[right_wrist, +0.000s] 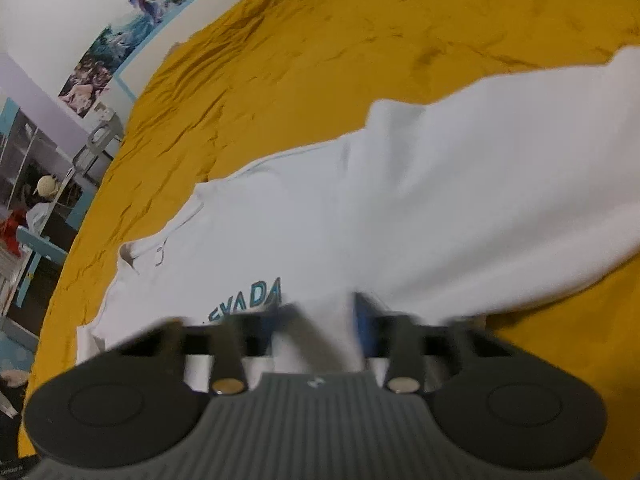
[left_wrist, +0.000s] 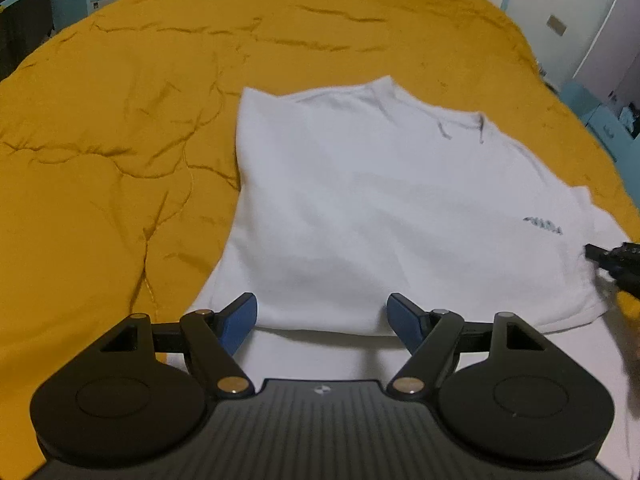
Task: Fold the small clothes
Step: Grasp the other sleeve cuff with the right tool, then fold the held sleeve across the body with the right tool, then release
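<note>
Mustard quilt on the bed (left_wrist: 120,140) carries the white shirt (left_wrist: 360,200), soft, light and limp, best pinched at hems or corners; left tool (left_wrist: 322,316) gapes released at its near fold, right tool (right_wrist: 316,320) clenches a raised flap.

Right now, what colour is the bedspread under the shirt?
Mustard yellow bedspread, plain and wrinkled; clearest in the left wrist view.

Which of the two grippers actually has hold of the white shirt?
The right gripper: white shirt fabric is bunched between its fingers. The left gripper is spread open above the hem, gripping nothing.
</note>
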